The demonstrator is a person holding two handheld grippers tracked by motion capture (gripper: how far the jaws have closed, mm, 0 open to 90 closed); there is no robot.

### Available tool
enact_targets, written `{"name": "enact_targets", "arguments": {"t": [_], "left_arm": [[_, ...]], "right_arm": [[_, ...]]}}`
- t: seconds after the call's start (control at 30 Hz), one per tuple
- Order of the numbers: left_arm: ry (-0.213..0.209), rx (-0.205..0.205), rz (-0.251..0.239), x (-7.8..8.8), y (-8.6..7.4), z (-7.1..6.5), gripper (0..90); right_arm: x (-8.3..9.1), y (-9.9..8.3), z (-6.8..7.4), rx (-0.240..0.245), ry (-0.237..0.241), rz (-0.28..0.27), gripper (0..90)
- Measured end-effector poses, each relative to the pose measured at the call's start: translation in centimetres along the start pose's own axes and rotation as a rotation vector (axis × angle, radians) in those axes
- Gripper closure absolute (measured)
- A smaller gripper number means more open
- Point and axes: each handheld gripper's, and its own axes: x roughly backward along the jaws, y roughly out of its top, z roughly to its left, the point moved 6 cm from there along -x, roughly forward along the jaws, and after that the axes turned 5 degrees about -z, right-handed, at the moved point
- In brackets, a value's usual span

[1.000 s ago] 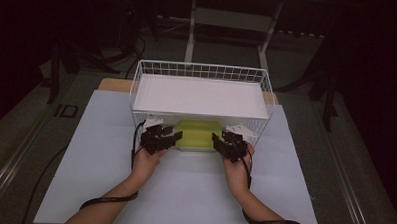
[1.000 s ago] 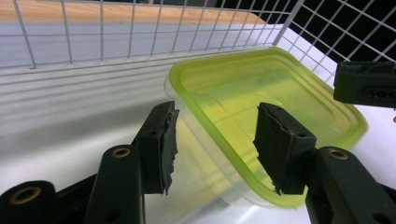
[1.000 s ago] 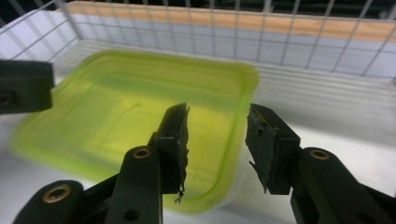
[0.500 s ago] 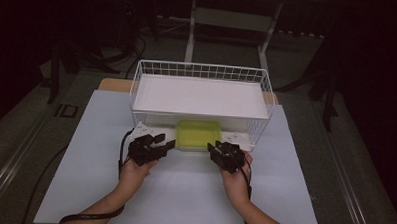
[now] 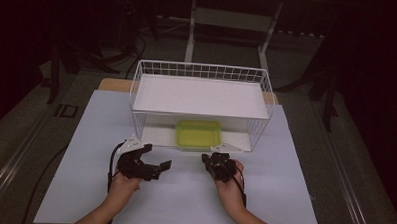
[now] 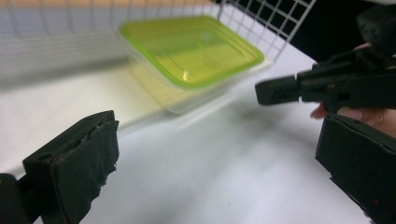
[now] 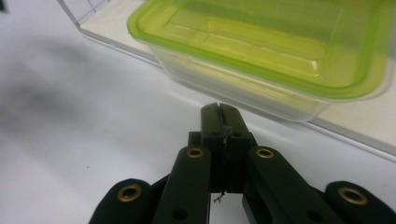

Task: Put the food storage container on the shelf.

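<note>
Container: the lidded food container (image 5: 198, 133), clear plastic tub with a lime-green lid, rests on the lower white shelf of the wire basket rack (image 5: 203, 72), at its open front, untouched by either tool.
What changed: a second ago both grippers were up at the rack's front, flanking the container; both hands have since drawn back toward the person, and the container sits where it was.
Left gripper: left gripper (image 5: 155, 158) has just been opening; its jaws are now spread wide with nothing between them.
Right gripper: right gripper (image 5: 220, 160) has just been closing; its jaws are pressed together on nothing.
Meaning: the placing of the container on the shelf looks finished, and this reads as the release and retreat.
High view adds: the whole layout, the white table (image 5: 85, 138), both hands apart from the rack.
Right gripper view adds: the sealed jaw tips just short of the tub's wall (image 7: 224, 86).
Left gripper view adds: the wide gap between its own pads; the picture is blurred, so the lid's seating is hard to judge.
</note>
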Motion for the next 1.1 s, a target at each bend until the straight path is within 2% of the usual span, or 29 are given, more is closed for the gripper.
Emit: {"name": "enact_targets", "arguments": {"t": [0.07,0.13,0.23,0.33,0.5,0.67,0.77,0.87,0.97,1.1], "left_arm": [[-0.012,-0.001,-0.033,0.3,0.0,0.1,0.1],[-0.005,-0.015,-0.066,0.5,0.1,0.3,0.1],[0.012,-0.008,-0.101,0.7,0.1,0.7,0.1],[0.019,-0.008,-0.104,0.8,0.0,0.8,0.1],[0.037,-0.046,-0.092,0.8,-0.4,0.9,0.1],[0.031,-0.060,-0.097,0.7,-0.5,0.7,0.1],[0.024,-0.067,-0.094,0.6,-0.6,0.5,0.1],[0.066,-0.113,-0.100,0.5,-0.7,0.4,0.1],[0.075,-0.139,-0.104,0.5,-0.6,0.2,0.1],[0.050,-0.124,-0.096,0.4,-0.8,0.0,0.1]], "right_arm": [[-0.8,-0.1,0.0,-0.003,-0.005,0.014,90.0],[-1.3,-0.1,0.0,0.000,-0.008,0.018,90.0],[-2.1,0.0,0.1,-0.004,-0.012,0.026,90.0],[-2.9,0.2,-0.1,-0.001,-0.027,0.027,90.0],[-3.8,0.7,-0.6,-0.010,-0.047,0.018,90.0],[-4.7,1.3,-1.1,-0.026,-0.066,0.002,90.0],[-5.2,1.6,-1.3,-0.017,-0.080,-0.003,90.0],[-5.7,2.0,-1.6,-0.029,-0.088,-0.007,90.0],[-6.1,2.3,-1.9,-0.042,-0.093,-0.013,90.0],[-6.4,2.6,-2.1,-0.048,-0.097,-0.017,90.0]]}}
